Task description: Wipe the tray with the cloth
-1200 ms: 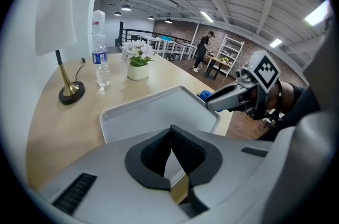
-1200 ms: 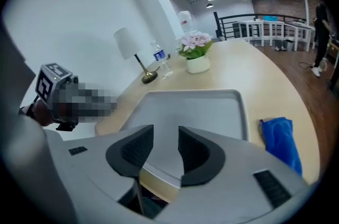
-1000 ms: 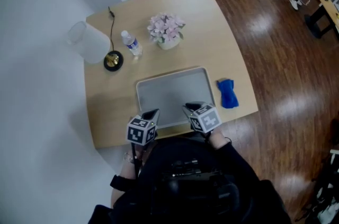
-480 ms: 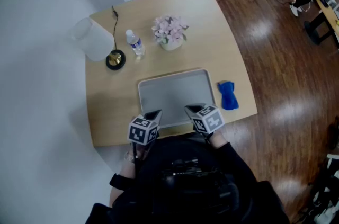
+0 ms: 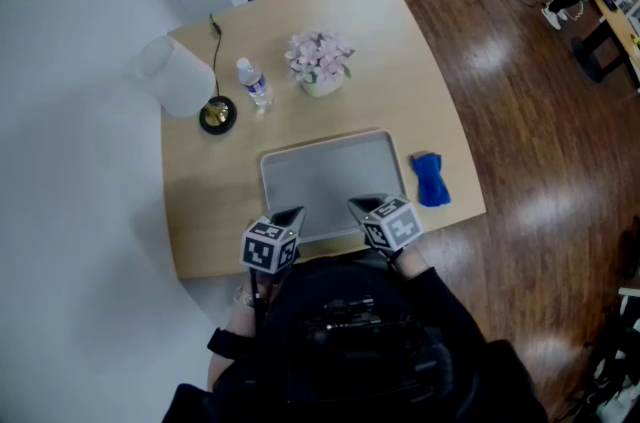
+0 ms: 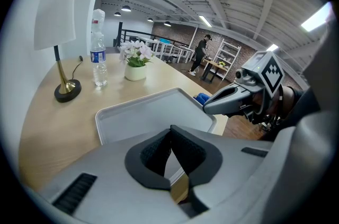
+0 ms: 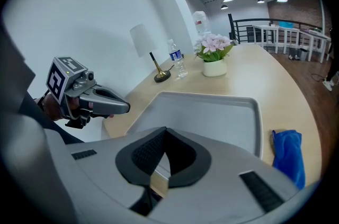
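Status: wiping not yet begun. The tray (image 5: 330, 166) lies flat on the worktop (image 5: 410, 61), close to its near edge, and its surface is bare; whether it is soiled cannot be judged from any view. The cloth (image 5: 431, 178), a crumpled blue piece, lies on the worktop just beside the tray's right rim, apart from both claws and untouched. The left claw (image 5: 296, 211) hangs over the near left part of the tray, clenched, with the pads meeting at the tips and nothing between them. The right claw (image 5: 358, 204) hangs over the near part of the tray, right of its middle, likewise clenched and empty; the cloth lies near it, to its right. Both claws point forward and down. A lamp (image 5: 172, 77), a bottle (image 5: 256, 83) and flowers (image 5: 318, 58) stand beyond the far rim, well apart from the working area. Remaining steps, as judged: release one claw, most likely the right as the nearer; close it on the cloth; carry the cloth onto the tray; pass it across the whole surface. No part of the task can be counted as done
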`<state>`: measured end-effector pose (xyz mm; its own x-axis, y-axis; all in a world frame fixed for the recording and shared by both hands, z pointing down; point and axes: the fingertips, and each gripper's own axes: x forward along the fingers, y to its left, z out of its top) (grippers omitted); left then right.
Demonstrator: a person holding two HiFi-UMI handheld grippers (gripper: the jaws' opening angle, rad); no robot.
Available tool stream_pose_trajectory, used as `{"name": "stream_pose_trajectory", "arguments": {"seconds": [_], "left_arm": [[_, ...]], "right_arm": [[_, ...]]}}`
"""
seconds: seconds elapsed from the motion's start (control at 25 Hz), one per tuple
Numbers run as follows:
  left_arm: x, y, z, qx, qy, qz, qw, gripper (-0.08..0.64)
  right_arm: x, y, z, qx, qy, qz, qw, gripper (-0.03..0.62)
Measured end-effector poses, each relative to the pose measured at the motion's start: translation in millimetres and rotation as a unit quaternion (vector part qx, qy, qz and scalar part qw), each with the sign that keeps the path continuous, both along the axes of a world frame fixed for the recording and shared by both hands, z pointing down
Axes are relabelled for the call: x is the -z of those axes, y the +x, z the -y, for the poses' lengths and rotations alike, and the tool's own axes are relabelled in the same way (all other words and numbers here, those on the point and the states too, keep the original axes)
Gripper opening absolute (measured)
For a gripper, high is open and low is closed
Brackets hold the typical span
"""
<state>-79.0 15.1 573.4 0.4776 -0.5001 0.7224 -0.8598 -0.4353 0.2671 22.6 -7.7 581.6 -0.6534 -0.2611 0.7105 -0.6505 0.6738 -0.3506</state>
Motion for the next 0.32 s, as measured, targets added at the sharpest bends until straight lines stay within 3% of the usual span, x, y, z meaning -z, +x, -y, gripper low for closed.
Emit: {"name": "stream_pose_trajectory", "arguments": {"seconds": [0.32], "left_arm": [[0.8,-1.0,0.9,0.002,0.000,-0.002,1.0000,0.000]], "right_arm": [[2.0,1.3,1.2,0.001,0.000,-0.004,1.000,0.002]]}}
